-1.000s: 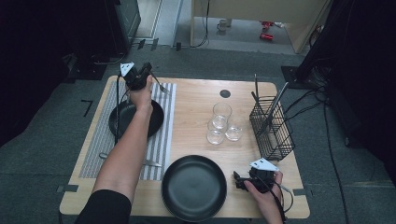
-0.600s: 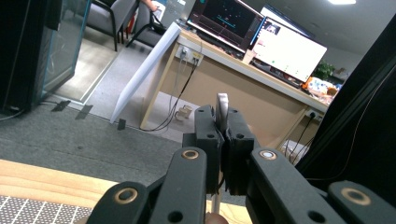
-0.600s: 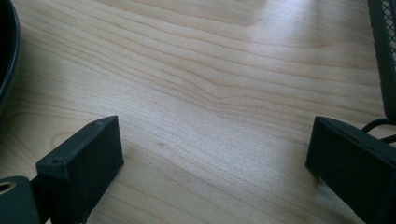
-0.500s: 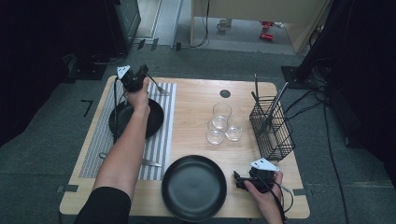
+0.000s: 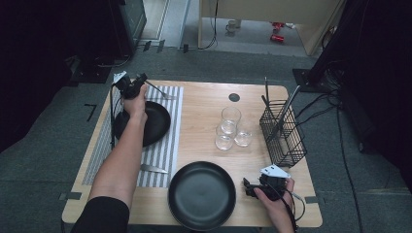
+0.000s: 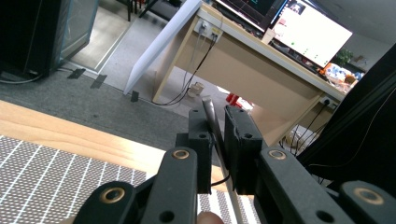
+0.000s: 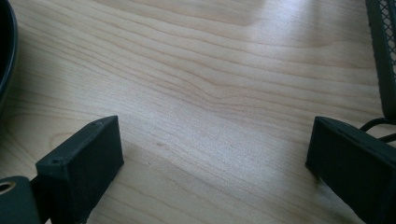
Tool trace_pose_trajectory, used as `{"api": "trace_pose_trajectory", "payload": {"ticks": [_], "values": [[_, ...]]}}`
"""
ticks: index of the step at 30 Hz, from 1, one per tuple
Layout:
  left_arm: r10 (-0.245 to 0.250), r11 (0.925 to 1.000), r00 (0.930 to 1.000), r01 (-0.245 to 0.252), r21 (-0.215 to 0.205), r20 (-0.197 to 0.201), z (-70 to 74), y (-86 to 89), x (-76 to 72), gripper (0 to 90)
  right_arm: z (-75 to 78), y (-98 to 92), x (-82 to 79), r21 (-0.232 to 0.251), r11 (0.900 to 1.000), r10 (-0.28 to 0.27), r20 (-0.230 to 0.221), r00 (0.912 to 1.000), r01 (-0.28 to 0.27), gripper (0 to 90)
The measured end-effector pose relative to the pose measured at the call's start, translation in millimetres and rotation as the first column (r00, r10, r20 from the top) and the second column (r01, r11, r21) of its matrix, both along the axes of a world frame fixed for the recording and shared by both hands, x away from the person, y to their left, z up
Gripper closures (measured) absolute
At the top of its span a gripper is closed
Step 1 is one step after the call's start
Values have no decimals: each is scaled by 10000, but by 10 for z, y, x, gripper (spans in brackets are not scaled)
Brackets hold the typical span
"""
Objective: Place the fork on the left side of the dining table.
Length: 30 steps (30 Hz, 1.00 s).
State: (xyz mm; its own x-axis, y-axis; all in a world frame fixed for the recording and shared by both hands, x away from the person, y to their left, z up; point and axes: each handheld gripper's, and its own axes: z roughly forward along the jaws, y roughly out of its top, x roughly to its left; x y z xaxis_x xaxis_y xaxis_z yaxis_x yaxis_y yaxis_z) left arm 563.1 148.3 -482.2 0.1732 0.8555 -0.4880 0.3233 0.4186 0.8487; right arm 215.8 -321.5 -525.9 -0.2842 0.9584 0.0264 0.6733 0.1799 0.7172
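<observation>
Now the left gripper (image 5: 137, 85) has carried the thin silver fork (image 5: 158, 90) from above the small black plate (image 5: 145, 124) out past that plate's far rim, lower. Its jaws have just loosened a little around the handle. My guess: the fork gets set down there. Beside the big plate, the right gripper (image 7: 210, 163) waits wide open.

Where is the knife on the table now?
In the high view the knife lies on the striped mat, near its front edge, left of the nearer black plate.
</observation>
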Motion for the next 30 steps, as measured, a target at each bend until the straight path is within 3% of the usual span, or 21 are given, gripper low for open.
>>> {"api": "trace_pose_trajectory", "payload": {"ticks": [5,8,10,12,16,23,27,30], "values": [[-129,9989,9999,126,-451,-56,-52,59,17,829,0,0,0,3,10000,-14,-4,10000,14,29],[-301,9944,9995,290,-1015,-101,-65,92,23,841,0,-1,0,3,10000,-19,-4,10000,19,29],[-441,9886,9990,428,-1444,-60,-65,103,24,854,0,-1,0,4,10000,-20,-3,10000,20,29],[-598,9728,9980,630,-2229,210,-62,113,26,879,0,-1,0,3,10000,-19,-3,10000,19,29],[-576,9725,9968,685,-2225,551,-50,80,30,881,0,-1,1,6,10000,-29,-9,10000,29,29],[-243,9692,9988,338,-2439,419,-95,89,63,881,0,-1,0,5,10000,-36,-8,10000,36,29],[-9,9652,9999,-25,-2615,-130,-133,139,83,877,0,-3,1,-1,10000,-53,-5,10000,53,29],[59,9734,9990,-159,-2285,-443,-146,176,85,863,0,-4,1,-3,10000,-66,-8,10000,66,29]]}}
